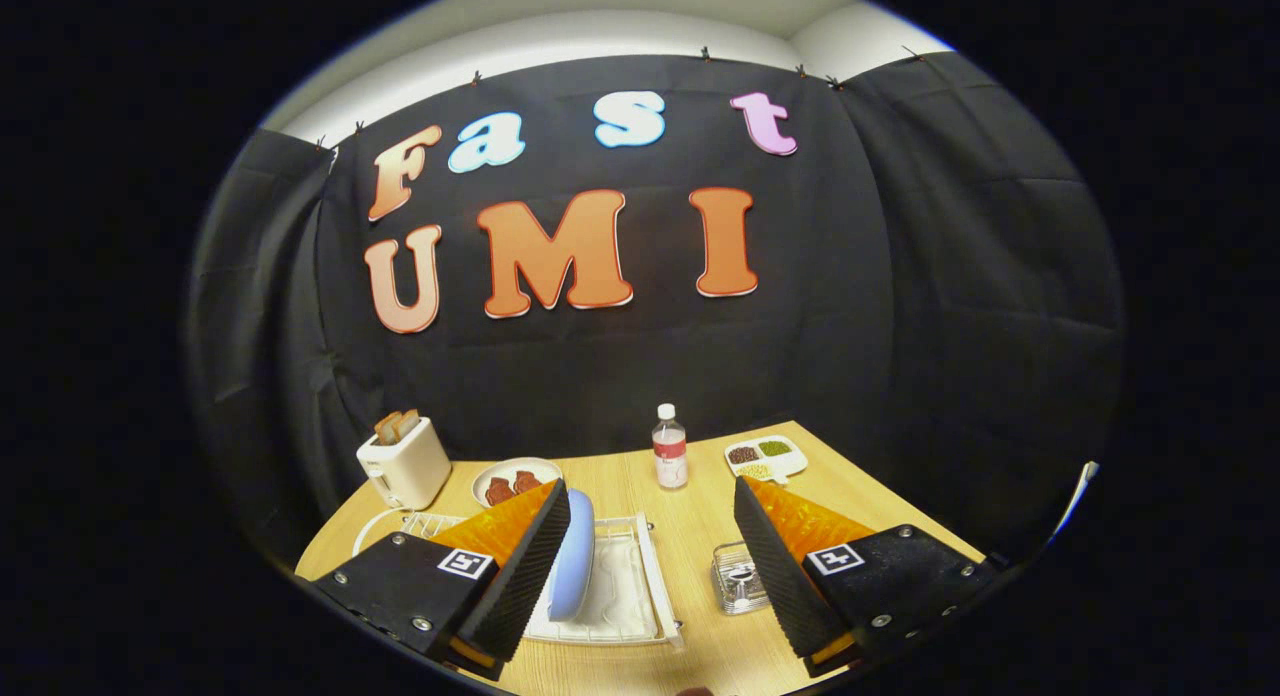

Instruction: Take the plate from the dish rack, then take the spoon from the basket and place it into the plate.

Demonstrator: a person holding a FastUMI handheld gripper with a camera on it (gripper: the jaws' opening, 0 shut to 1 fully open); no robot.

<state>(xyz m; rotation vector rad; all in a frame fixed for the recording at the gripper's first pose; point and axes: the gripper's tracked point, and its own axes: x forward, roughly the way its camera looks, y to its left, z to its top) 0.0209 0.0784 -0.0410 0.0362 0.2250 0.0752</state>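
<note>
plate stands on edge in the dish rack just beside our left finger, so nothing is done yet. we hold the hand-held gripper wide open and empty. spoon appears to sit in the small basket on the bench.
</note>
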